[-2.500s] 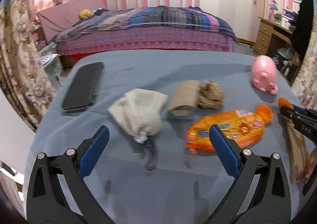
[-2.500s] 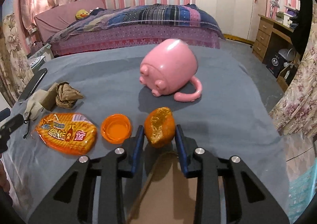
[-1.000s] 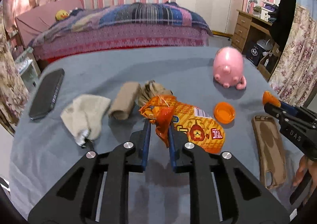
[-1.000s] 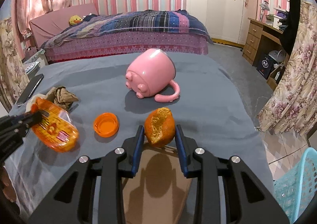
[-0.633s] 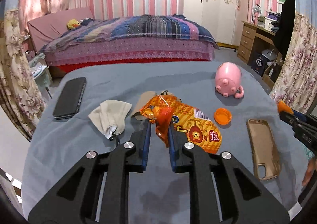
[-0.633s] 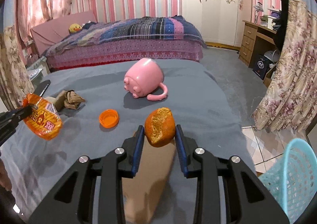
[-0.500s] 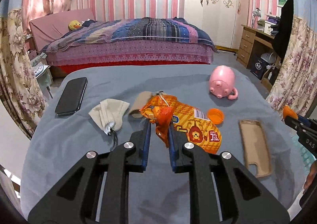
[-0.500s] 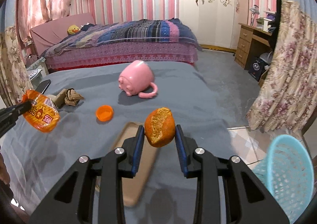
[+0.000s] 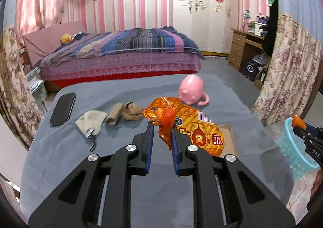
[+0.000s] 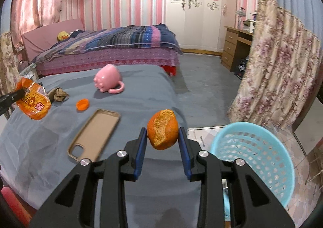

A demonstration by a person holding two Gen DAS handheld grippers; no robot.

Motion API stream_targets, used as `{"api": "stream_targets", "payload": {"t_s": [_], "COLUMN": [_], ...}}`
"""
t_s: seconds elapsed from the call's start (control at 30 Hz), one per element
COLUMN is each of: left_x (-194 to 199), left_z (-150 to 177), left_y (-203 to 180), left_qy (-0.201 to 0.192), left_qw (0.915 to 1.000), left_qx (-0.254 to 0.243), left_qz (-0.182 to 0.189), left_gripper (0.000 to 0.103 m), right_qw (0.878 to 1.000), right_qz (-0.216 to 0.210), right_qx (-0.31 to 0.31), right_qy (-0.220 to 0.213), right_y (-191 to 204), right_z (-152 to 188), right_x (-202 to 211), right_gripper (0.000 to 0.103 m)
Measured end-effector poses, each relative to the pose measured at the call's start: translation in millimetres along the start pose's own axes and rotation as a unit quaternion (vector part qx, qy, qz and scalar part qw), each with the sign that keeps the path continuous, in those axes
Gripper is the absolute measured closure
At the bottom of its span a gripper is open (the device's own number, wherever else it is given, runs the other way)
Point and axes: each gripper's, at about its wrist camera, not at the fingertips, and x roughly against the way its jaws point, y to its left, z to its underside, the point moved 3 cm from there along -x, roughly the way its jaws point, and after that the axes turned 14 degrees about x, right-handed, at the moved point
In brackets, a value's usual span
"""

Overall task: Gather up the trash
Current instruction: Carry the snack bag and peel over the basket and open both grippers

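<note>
Pink striped walls [image 10: 129, 3], bed [image 10: 113, 46], perhaps desk [image 10: 236, 46]

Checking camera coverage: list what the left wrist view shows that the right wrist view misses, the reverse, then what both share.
Only left wrist: black phone, grey mask.
Only right wrist: orange cap, all of the phone case.
Both: pink mug, wrapper in the left gripper, peel in the right gripper, basket, bed.
</note>
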Motion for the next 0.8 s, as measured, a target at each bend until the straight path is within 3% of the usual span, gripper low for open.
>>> {"api": "stream_targets", "payload": {"t_s": [0.33, 0.8], "left_x": [4.4, 3.6], "left_z": [15.8, 48.1], "left_y": [-79.3, -197.6], "left_qy": [0.01, 0.036], "left_qw": [0.9983, 0.988], "left_qx": [-0.029, -0.075], "left_qz": [0.05, 0.131], "left_gripper": [0.088, 0.088], "right_qw": [0.998, 0.989], "right_qz": [0.057, 0.116], "right_qx": [-0.033, -0.091], "right_qy": [0.0, 0.019], "right_y": [-74.2, -161.5], "right_z": [31.1, 85.9], "right_x": [33.1, 52.0], "right_gripper": [0.071, 0.071]}}
